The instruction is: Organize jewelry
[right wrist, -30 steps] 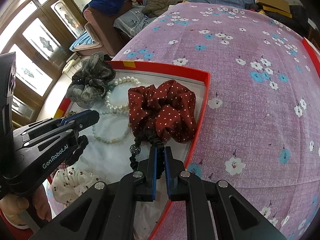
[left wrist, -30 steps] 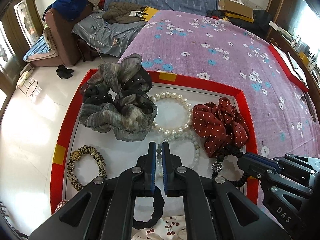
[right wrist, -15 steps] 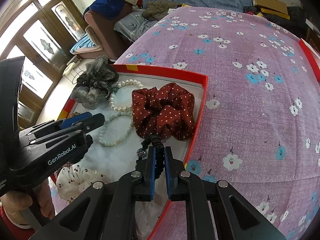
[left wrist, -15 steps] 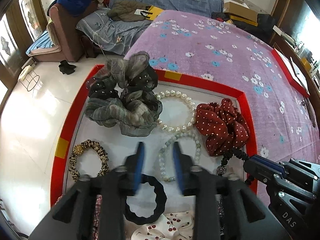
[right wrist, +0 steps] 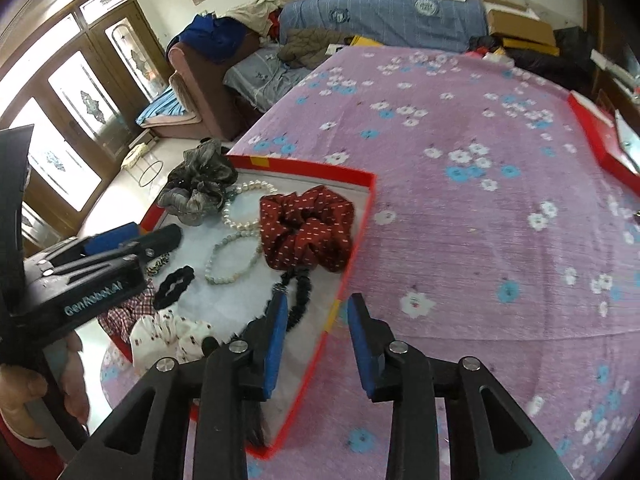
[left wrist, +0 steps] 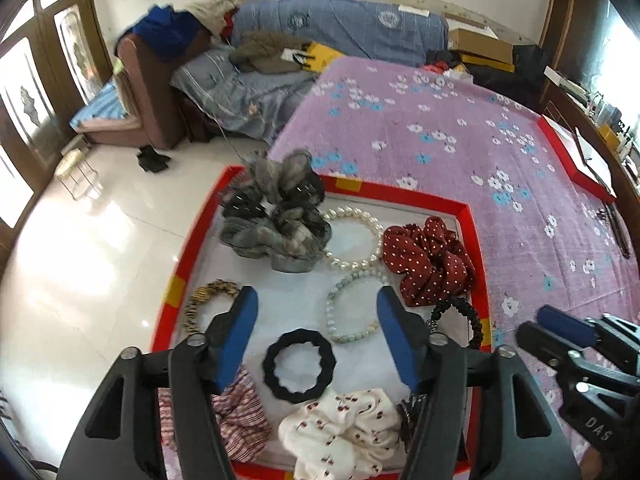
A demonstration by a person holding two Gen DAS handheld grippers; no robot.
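Note:
A red-rimmed tray (left wrist: 404,194) on a purple flowered cloth holds hair ties and bracelets: a grey scrunchie (left wrist: 276,216), a pearl bracelet (left wrist: 362,216), a pale green bead bracelet (left wrist: 336,318), a red dotted scrunchie (left wrist: 428,262), a black hair tie (left wrist: 298,366), a leopard hair tie (left wrist: 202,298) and a white cherry scrunchie (left wrist: 340,428). My left gripper (left wrist: 316,312) is open and empty above the tray's near half. My right gripper (right wrist: 316,316) is open and empty over the tray's right rim (right wrist: 352,264), beside a black beaded hair tie (right wrist: 298,298).
A striped pink scrunchie (left wrist: 240,412) lies at the tray's near left corner. A second red tray (right wrist: 600,140) sits at the cloth's far right edge. A sofa (left wrist: 340,32) with clothes stands beyond the table. White tiled floor (left wrist: 80,260) lies to the left.
Both grippers were shut and have opened. The left let go of the green bead bracelet and the right let go of the black beaded hair tie; both pulled back and up.

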